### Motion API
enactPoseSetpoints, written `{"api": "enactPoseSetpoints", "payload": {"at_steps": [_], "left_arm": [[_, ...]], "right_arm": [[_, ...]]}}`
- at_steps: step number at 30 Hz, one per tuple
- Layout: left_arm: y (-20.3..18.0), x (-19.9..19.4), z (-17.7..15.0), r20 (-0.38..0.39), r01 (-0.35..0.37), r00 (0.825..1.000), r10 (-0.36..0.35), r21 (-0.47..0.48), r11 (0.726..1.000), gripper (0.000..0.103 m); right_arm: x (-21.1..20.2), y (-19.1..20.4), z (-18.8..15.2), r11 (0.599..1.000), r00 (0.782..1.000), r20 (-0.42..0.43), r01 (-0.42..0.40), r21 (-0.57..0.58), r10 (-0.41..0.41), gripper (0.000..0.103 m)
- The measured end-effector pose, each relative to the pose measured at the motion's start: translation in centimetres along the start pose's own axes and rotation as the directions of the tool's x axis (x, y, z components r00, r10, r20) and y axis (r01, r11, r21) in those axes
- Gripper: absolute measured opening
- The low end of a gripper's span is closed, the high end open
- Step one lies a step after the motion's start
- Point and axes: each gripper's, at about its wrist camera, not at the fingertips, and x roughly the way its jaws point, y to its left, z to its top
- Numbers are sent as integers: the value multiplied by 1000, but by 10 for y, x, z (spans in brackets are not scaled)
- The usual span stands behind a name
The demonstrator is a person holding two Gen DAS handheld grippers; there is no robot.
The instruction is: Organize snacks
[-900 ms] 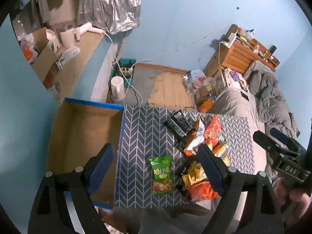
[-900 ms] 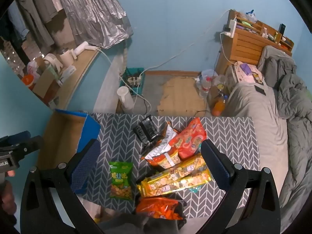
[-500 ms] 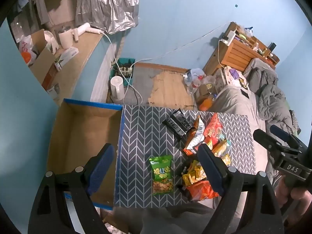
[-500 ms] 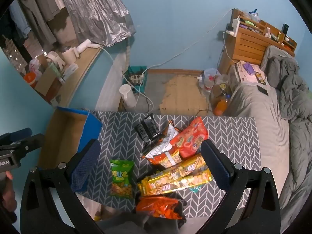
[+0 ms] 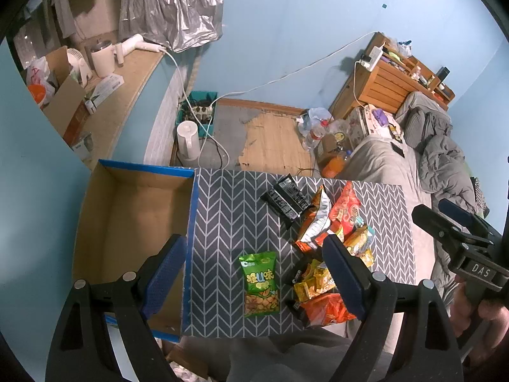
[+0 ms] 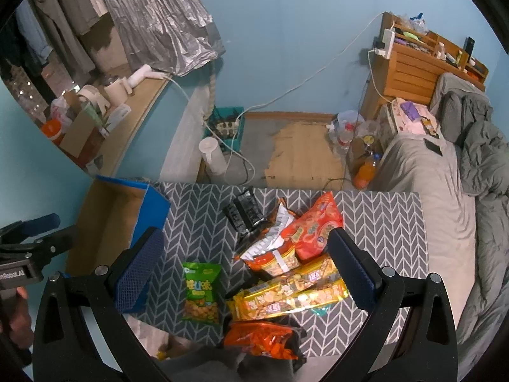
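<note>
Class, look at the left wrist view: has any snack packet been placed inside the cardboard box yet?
No. The cardboard box shows only its bare brown floor, while the green packet lies on the patterned table.

Bare chevron mat [image 5: 235,210] separates cardboard box [image 5: 133,222] from snack pile [image 6: 286,264]; green packet [image 5: 259,285] lies alone between.
</note>
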Motion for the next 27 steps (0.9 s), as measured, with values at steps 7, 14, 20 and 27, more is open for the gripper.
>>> {"api": "enactPoseSetpoints", "payload": {"at_steps": [7, 14, 20, 27], "left_arm": [[-1, 2, 0, -8, 3, 1000, -3, -1, 1000, 88], [-5, 5, -1, -10, 5, 1000, -5, 1, 1000, 88], [-6, 6, -2, -14, 6, 1000, -6, -1, 1000, 88], [-11, 11, -4, -22, 9, 1000, -9, 1, 1000, 88]], "right_arm": [[-1, 1, 2, 1000, 1000, 3, 9, -3, -9, 101], [-1, 0, 4, 1000, 1000, -1, 3, -4, -3, 101], [-1, -1, 7, 1000, 1000, -1, -3, -7, 3, 101], [0, -1, 7, 1000, 1000, -3, -5, -7, 5, 101]]}}
